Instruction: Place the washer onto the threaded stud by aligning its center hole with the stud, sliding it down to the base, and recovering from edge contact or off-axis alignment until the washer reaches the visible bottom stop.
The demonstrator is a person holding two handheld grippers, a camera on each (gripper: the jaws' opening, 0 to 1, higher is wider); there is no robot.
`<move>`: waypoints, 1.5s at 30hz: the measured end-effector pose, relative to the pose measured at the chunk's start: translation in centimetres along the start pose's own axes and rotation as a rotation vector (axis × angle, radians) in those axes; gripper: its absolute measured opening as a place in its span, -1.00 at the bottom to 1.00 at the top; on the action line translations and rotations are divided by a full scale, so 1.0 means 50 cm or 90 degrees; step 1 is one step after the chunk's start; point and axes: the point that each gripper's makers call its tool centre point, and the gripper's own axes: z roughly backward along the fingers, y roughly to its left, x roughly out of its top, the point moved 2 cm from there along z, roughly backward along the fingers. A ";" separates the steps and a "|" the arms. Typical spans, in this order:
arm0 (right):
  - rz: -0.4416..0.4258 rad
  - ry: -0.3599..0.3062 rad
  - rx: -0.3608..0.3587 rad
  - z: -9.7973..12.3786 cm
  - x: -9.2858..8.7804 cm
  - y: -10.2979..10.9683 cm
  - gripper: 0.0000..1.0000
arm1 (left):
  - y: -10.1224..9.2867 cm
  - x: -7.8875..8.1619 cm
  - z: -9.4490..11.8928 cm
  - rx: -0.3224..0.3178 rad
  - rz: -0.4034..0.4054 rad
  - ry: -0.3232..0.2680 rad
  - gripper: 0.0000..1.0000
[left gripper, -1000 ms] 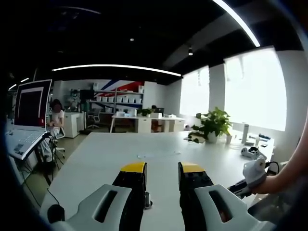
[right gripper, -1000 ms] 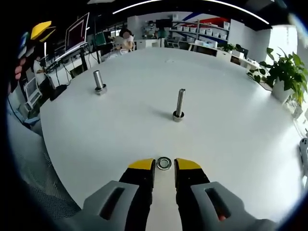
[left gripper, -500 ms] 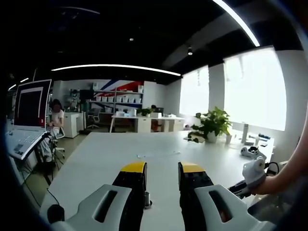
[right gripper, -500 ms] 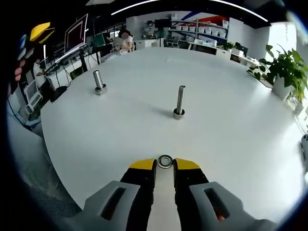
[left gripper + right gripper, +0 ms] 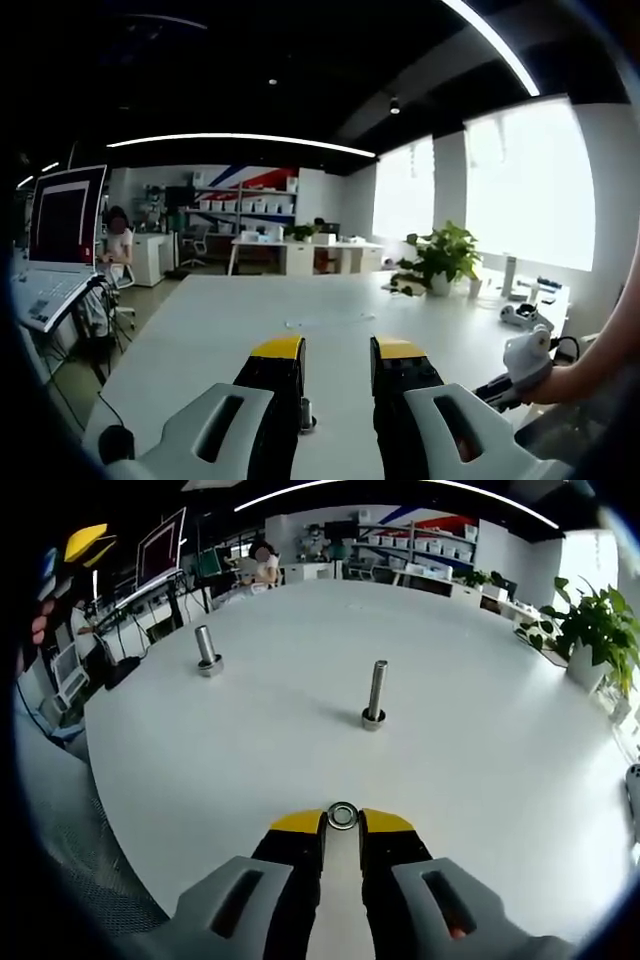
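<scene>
A small metal washer (image 5: 342, 815) lies flat on the white table (image 5: 480, 730), pinched at its edges between the yellow tips of my right gripper (image 5: 342, 822). Beyond it a slim threaded stud (image 5: 375, 693) stands upright on its base, well apart from the washer. My left gripper (image 5: 337, 350) hovers open over the table with nothing between its fingers. Low between its jaws, close to the left finger, shows a short stud (image 5: 306, 415). That gripper's yellow tip (image 5: 84, 542) also peeks in at the upper left of the right gripper view.
A thicker second stud (image 5: 206, 650) stands to the left of the slim one. A potted plant (image 5: 443, 257) sits at the table's far right, and a monitor with keyboard (image 5: 62, 225) stands off its left edge. The person's forearm (image 5: 600, 355) enters from the right.
My right gripper's jaws have narrowed onto the washer, and the view has crept slightly forward. The left gripper has not moved.
</scene>
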 end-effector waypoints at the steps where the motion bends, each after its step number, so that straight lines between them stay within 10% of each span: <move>1: 0.000 -0.002 0.000 0.001 0.001 0.000 -0.70 | -0.001 0.001 0.000 -0.001 0.001 -0.001 -0.52; 45: 0.046 -0.110 -0.020 0.006 0.177 -0.033 -0.69 | 0.003 0.007 0.001 0.002 0.008 -0.007 -0.52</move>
